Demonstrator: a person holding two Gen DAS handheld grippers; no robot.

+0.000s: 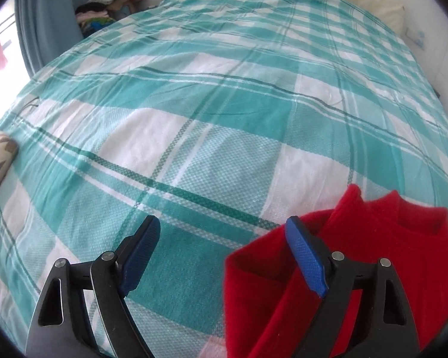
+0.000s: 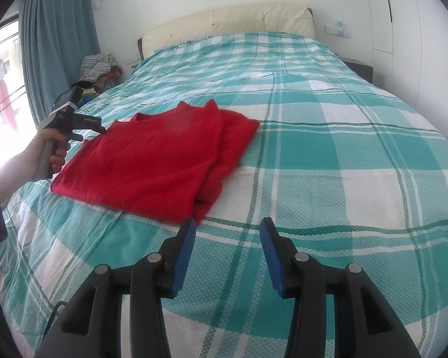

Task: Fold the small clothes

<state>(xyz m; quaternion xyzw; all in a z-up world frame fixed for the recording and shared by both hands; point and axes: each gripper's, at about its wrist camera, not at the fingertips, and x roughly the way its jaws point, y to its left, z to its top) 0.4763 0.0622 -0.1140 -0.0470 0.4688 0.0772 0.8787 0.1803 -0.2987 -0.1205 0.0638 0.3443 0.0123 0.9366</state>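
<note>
Red knitted sweater [image 2: 152, 155] lies half-folded just ahead of the empty, part-open right claw [image 2: 227, 229]; left claw [image 1: 224, 223] gapes wide beside it. Next fold likely needs a hem grip.

Left wrist view: set low and close over the bed [image 1: 224, 104], angled steeply down, facing its far end and the curtain [image 1: 47, 15] at far left. Right wrist view: set further back, angled less steeply, facing the headboard [image 2: 230, 19]. Both share the checked bedcover and the red sweater [image 2: 152, 155].
</note>
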